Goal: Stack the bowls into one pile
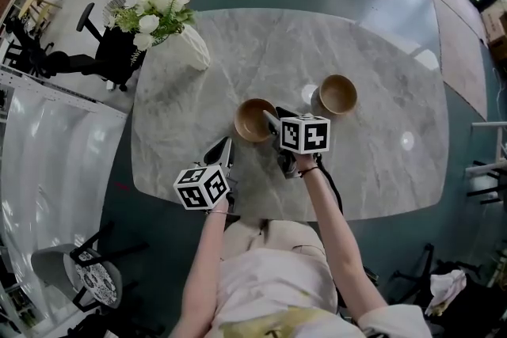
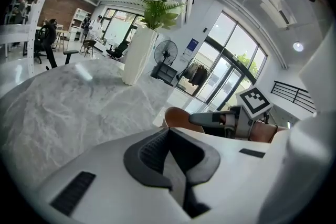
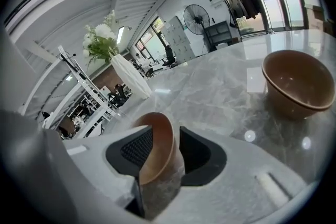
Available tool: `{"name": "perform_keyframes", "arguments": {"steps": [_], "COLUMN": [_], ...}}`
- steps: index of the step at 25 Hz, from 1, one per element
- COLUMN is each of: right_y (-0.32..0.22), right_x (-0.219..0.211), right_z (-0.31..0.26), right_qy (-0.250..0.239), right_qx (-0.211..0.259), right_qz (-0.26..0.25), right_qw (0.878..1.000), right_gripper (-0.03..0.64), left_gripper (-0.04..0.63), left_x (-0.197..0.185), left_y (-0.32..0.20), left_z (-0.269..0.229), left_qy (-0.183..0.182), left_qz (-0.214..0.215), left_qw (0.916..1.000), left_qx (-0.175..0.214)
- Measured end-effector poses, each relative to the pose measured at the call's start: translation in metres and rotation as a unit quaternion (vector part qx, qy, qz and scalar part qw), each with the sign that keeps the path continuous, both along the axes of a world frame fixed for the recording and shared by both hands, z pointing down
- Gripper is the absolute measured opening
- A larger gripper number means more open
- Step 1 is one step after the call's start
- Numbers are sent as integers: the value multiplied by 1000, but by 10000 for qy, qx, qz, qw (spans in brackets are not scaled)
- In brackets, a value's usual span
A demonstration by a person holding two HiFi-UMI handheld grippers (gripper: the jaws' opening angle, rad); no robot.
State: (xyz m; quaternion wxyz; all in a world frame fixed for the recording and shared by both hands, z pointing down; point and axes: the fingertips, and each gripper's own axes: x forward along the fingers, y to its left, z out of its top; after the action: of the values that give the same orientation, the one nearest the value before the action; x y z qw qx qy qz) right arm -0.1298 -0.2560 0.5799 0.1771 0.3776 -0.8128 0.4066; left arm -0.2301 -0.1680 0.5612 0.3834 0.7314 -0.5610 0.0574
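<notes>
The right gripper point(image 3: 164, 148) has its fingers apart astride the near bowl's point(image 1: 253, 120) rim on the tabletop point(image 1: 372, 162). The second bowl point(image 1: 338, 94) sits to its right. The left gripper's point(image 2: 170, 157) fingers are together, empty.

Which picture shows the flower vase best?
The left gripper view: the vase stands whole, side-on, flowers on top. The head view sees it from above; the right gripper view shows it small and far.

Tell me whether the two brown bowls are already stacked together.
No, the near bowl and the far bowl are apart on the marble table, neither inside the other.
</notes>
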Motion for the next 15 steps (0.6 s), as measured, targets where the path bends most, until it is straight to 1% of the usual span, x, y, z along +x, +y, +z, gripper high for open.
{"name": "perform_keyframes", "arguments": {"steps": [2,5,6,9,10,12,15], "right_y": [0,-2,-2,-3,-4,-5,-3], "right_x": [1,2,1,-1,0,1,4], "right_z": [8,14,15,17,17,16,14], "right_qy": [120,159,156,185,208,236,231], "right_qx": [-115,-272,-300,-327,-321,-303,-291], "right_qz": [87,217,218,218,243,294,319], "right_qw": [9998,9993,9992,9991,9990,9988,9988], "right_gripper": [146,139,124,115,103,57,46], "left_gripper": [0,0,0,0,0,0,0], "left_x": [-3,-5,-6,-10,-12,-14,-13], "left_y": [-2,-4,-4,-5,-5,-6,-6], "left_z": [3,7,7,9,8,7,7], "left_qy": [-2,-5,-4,-13,-19,-28,-37], "left_qz": [18,63,74,77,76,79,97], "left_qw": [10000,10000,10000,10000,10000,10000,9999], "left_qx": [-22,-40,-45,-49,-42,-25,-23]}}
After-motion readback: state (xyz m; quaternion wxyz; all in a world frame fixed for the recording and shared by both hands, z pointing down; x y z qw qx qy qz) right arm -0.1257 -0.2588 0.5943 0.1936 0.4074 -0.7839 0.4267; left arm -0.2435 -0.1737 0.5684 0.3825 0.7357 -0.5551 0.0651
